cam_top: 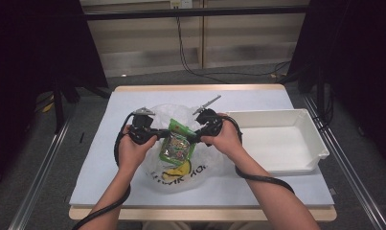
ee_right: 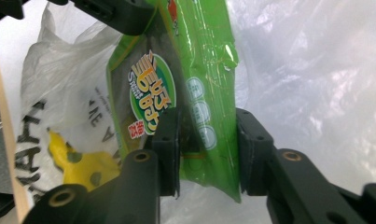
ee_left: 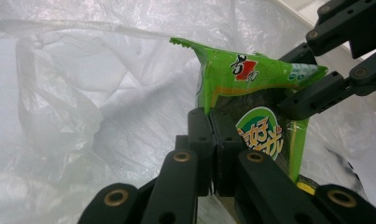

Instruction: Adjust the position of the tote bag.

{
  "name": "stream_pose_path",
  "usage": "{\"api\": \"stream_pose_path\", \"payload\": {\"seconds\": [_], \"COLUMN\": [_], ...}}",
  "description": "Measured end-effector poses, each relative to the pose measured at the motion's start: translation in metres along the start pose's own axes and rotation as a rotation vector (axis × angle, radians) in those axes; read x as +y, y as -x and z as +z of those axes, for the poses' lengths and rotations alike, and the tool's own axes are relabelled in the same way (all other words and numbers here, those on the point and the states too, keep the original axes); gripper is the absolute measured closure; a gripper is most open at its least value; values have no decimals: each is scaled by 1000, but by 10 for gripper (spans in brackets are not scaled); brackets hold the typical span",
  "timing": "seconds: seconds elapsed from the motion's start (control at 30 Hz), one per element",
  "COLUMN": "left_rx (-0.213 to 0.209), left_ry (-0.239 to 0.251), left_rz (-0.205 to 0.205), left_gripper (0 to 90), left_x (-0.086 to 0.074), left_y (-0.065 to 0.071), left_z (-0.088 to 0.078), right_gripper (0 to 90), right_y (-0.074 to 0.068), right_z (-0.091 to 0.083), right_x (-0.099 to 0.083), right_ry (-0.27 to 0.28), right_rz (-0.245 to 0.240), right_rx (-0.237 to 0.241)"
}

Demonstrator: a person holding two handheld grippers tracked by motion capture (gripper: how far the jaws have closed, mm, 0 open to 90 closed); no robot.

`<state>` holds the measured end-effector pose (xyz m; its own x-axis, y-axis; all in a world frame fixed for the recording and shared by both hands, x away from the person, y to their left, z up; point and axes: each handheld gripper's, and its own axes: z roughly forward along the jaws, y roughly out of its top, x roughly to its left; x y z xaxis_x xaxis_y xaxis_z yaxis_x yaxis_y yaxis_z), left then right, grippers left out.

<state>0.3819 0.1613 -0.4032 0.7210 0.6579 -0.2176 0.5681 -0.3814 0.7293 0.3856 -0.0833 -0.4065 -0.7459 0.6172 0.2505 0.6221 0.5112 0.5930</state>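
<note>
A green snack packet [cam_top: 177, 143] hangs tilted over a crumpled clear plastic bag [cam_top: 181, 181] at the middle of the table. My left gripper [cam_top: 163, 134] comes in from the left and is shut on the packet's edge [ee_left: 251, 79], its jaws [ee_left: 212, 135] pressed together on the film. From the right, my right gripper [cam_top: 194, 135] holds the packet's other side. In the right gripper view its pads [ee_right: 207, 140] sit against both faces of the packet [ee_right: 209, 70]. The bag [ee_left: 83, 93] lies open behind the packet. Black letters and a yellow print [ee_right: 78, 163] show on the bag.
A white rectangular tray [cam_top: 320, 143] stands on the right of the pale blue table cover [cam_top: 99, 158], close to my right hand. The right gripper's jaws [ee_left: 288, 84] appear at the upper right of the left gripper view. Floor rails run along both sides of the table.
</note>
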Motion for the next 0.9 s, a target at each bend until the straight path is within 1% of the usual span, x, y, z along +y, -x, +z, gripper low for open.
{"api": "stream_pose_path", "payload": {"seconds": [0.03,0.1,0.13,0.2,0.23,0.27,0.3,0.33,0.37,0.4,0.43,0.47,0.5,0.53,0.6,0.63,0.67,0.7,0.73,0.77,0.8,0.83,0.87,0.9], "left_rx": [0,5,-1,-5,-4,-3,1,-8,-16,-13,3,13,21,42,37,37,48,60,58,59,63,70,79,75], "left_ry": [-9,-7,0,-4,-1,-1,-3,-5,8,14,10,0,-1,-2,7,1,-4,4,3,3,16,5,-9,3], "left_rz": [4,10,12,12,16,20,17,1,-28,-34,-29,-40,-42,-36,-47,-39,-29,-30,-32,-39,-54,-37,-32,-42], "left_gripper": [886,886,886,886,886,885,885,879,860,841,819,763,697,665,560,545,523,481,455,444,422,396,370,339], "left_x": [1,1,1,2,2,2,2,1,0,-1,-2,-3,-4,-5,-7,-7,-8,-8,-8,-9,-10,-11,-13,-14], "left_y": [0,1,1,2,3,3,3,1,-1,-1,-1,0,1,2,3,5,6,8,9,10,12,12,13,15], "left_z": [-1,0,0,0,0,0,0,1,1,0,0,-1,-1,-3,-4,-5,-6,-7,-7,-8,-7,-7,-6,-5], "right_gripper": [678,680,680,684,696,718,750,767,771,775,781,783,785,786,788,788,789,789,788,788,788,788,788,788], "right_y": [0,-1,-1,-1,-1,-1,-1,0,0,-2,-2,-4,-4,-4,-4,-4,-4,-4,-4,-5,-6,-7,-8,-8], "right_z": [-1,-3,-3,-4,-5,-5,-6,-8,-9,-11,-12,-13,-15,-16,-18,-20,-20,-22,-23,-24,-26,-27,-29,-32], "right_x": [0,0,0,0,0,0,0,0,0,0,1,1,2,2,3,3,3,4,4,5,5,6,7,9], "right_ry": [-6,-13,-14,-24,-28,-27,-21,-15,-17,-20,-27,-32,-27,-27,-27,-25,-20,-18,-20,-20,-14,-10,-8,-1], "right_rz": [3,19,9,13,17,20,31,46,49,45,44,44,35,35,31,35,31,31,31,27,26,15,15,8], "right_rx": [8,19,22,19,17,27,28,39,41,23,16,8,6,3,-8,-11,-12,-11,-14,-16,-17,-19,-25,-26]}}
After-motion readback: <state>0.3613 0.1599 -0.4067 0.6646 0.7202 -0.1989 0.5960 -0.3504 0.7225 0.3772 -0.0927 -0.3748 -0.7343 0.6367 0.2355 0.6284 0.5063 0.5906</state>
